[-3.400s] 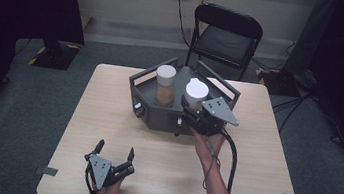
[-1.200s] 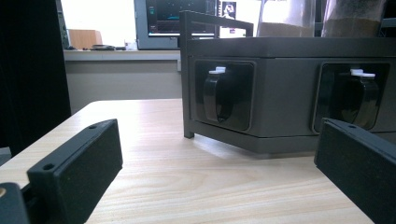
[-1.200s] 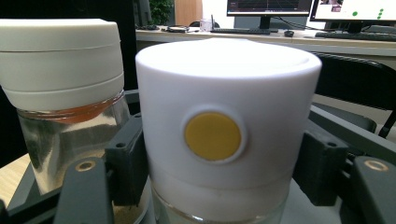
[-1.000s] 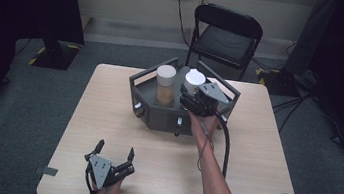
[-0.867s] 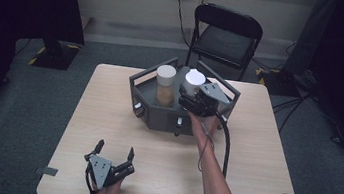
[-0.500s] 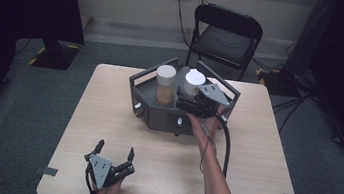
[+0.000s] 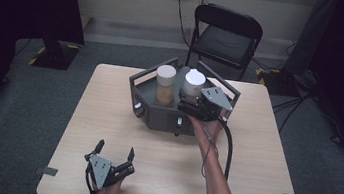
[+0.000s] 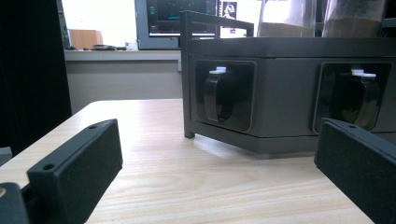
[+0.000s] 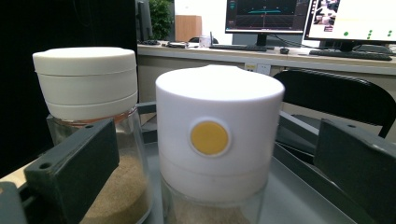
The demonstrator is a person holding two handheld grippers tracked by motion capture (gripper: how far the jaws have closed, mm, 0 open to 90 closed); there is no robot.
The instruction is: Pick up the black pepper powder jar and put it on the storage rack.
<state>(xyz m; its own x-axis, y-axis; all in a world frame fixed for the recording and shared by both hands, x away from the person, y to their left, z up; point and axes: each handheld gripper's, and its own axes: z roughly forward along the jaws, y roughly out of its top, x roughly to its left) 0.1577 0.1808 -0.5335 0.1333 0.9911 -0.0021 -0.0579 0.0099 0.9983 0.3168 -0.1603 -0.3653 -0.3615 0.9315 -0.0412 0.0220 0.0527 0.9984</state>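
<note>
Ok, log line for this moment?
right gripper: jaws open, just opened, either side of jar with yellow dot | left gripper: open on table

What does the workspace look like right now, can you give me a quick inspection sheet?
Surface: light wooden table, bare around the holder.
Job's things: dark grey holder carrying two white-lidded jars; right jar has a yellow dot on its lid, left jar beside it.
Clutter: nothing seen.
Grippers: right gripper open, jaws either side of the right jar, not pressing; left gripper open, near the table's front edge.
Cables: black cable trailing from the right gripper.
Surroundings: black folding chair, monitors behind.
</note>
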